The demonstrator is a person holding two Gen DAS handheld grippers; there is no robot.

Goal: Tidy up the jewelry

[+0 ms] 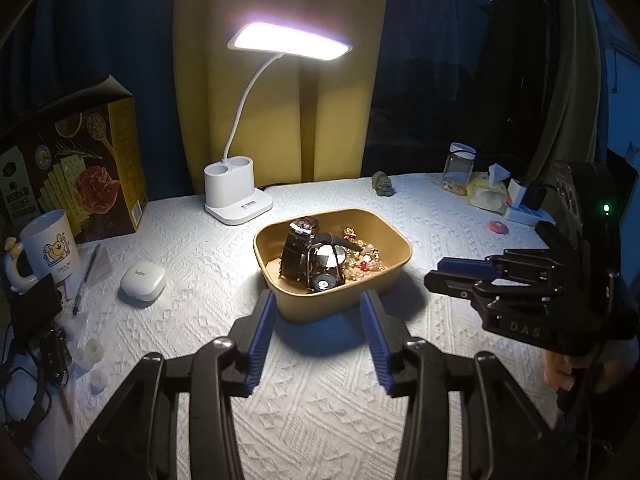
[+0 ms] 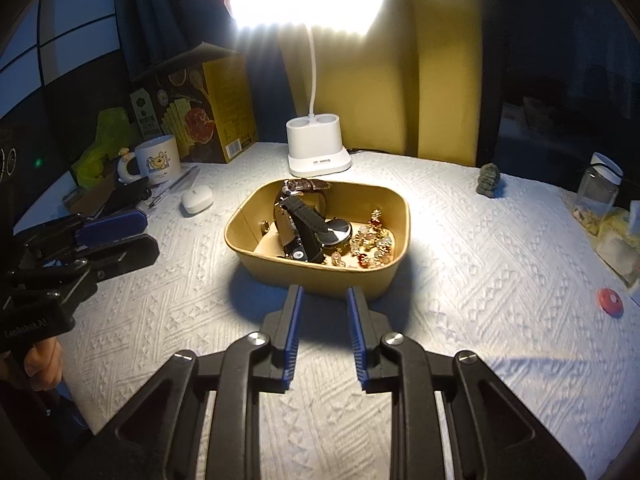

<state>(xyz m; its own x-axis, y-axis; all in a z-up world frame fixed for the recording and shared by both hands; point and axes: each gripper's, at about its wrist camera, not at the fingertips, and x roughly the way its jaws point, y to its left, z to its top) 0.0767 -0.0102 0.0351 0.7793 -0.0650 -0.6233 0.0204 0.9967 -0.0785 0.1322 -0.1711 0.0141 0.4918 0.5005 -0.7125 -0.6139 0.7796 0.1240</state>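
A tan paper tray (image 1: 394,276) (image 2: 374,276) stands on the white cloth under the lamp. It holds dark-strapped watches (image 1: 298,254) (image 2: 304,228) and a heap of gold and red beaded jewelry (image 1: 366,262) (image 2: 370,246). My left gripper (image 1: 318,298) is open and empty, just in front of the tray's near wall. My right gripper (image 2: 323,292) is open and empty, its tips at the tray's near wall. Each gripper also shows from the side in the other view: the right gripper (image 1: 452,274) and the left gripper (image 2: 132,232).
A white desk lamp (image 1: 236,196) (image 2: 318,152) stands behind the tray. A cracker box (image 1: 80,168), mug (image 1: 50,246), pen and white earbud case (image 1: 143,280) lie left. A small figurine (image 1: 383,185), glass jar (image 1: 458,168), tissues and a red round item (image 1: 499,227) lie right.
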